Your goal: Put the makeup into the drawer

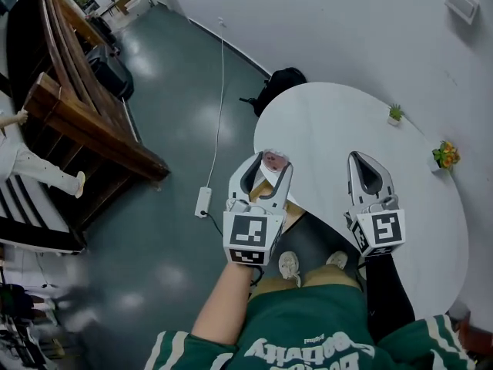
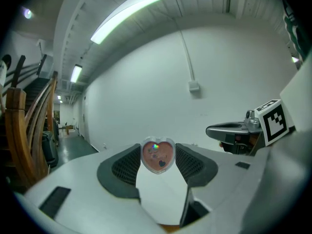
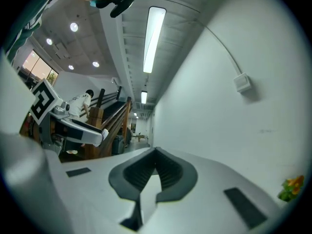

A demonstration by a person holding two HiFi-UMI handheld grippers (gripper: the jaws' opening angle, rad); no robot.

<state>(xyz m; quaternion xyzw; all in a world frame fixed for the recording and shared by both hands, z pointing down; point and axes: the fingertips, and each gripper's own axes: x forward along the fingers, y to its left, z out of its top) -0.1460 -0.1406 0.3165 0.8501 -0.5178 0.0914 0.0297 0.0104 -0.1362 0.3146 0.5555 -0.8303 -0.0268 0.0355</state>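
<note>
The left gripper (image 2: 157, 156) holds the makeup: a small see-through plastic case shaped like a heart (image 2: 157, 155), pink inside with a tiny dark heart on it. The two dark ribbed pads (image 2: 126, 167) press on the left and right sides of the heart, so the jaws stand partly apart with the case between them. The case sits right at the tips, with its flat face toward the camera.

In the head view the case is up in the air, above the near edge of the round white table (image 1: 331, 122). It is not lying on anything. A bit of light brown wood (image 1: 294, 217) shows under the left gripper at that edge. I cannot tell if it is the drawer.

The right gripper (image 3: 156, 155) has its jaws closed together, with nothing in them. It hangs over the near part of the table.

A little green plant (image 1: 395, 113) and a pot of orange flowers (image 1: 445, 156) stand at the far edge of the table.

The case looks very light and hard. Its plastic looks smooth, so I think it could slip or pop out of the tips. I think a hard squeeze might crack it or open the lid. The wide sides of the heart look like the best place to hold it, with a soft, steady squeeze.
</note>
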